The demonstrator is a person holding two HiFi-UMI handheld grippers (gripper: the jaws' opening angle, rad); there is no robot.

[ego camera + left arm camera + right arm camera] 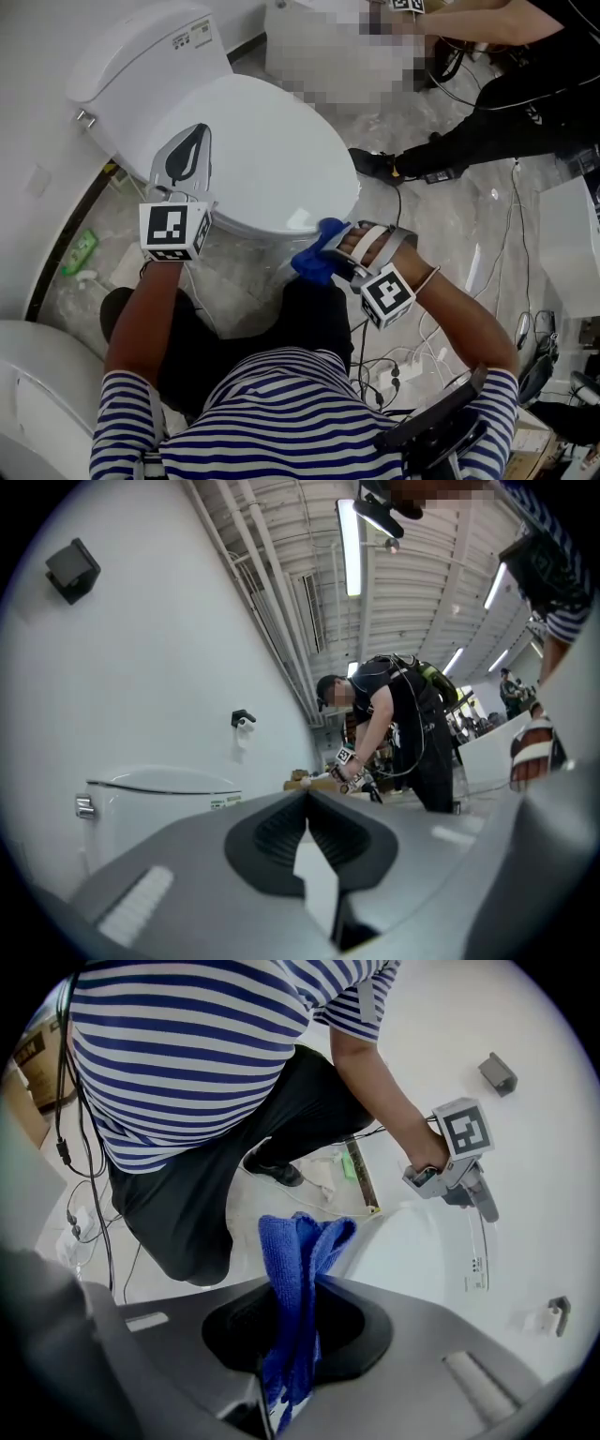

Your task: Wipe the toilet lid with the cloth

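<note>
The white toilet lid (272, 159) is down. My left gripper (199, 131) hovers over its left side, shut with nothing between the pads; in the left gripper view its jaws (307, 794) meet at the tips. At the lid's front right edge, my right gripper (336, 246) is shut on a bunched blue cloth (317, 258). The right gripper view shows the cloth (298, 1241) sticking up from between the jaws of the right gripper (305, 1283), with the lid (412, 1251) beyond it and the left gripper (455, 1171) above the lid.
The tank (141, 56) stands behind the lid, its flush lever (84, 119) on the left. Another person in black (506, 103) bends at the far right. Cables (394, 370) lie on the floor. A green bottle (80, 253) lies left; a white fixture (37, 384) sits bottom left.
</note>
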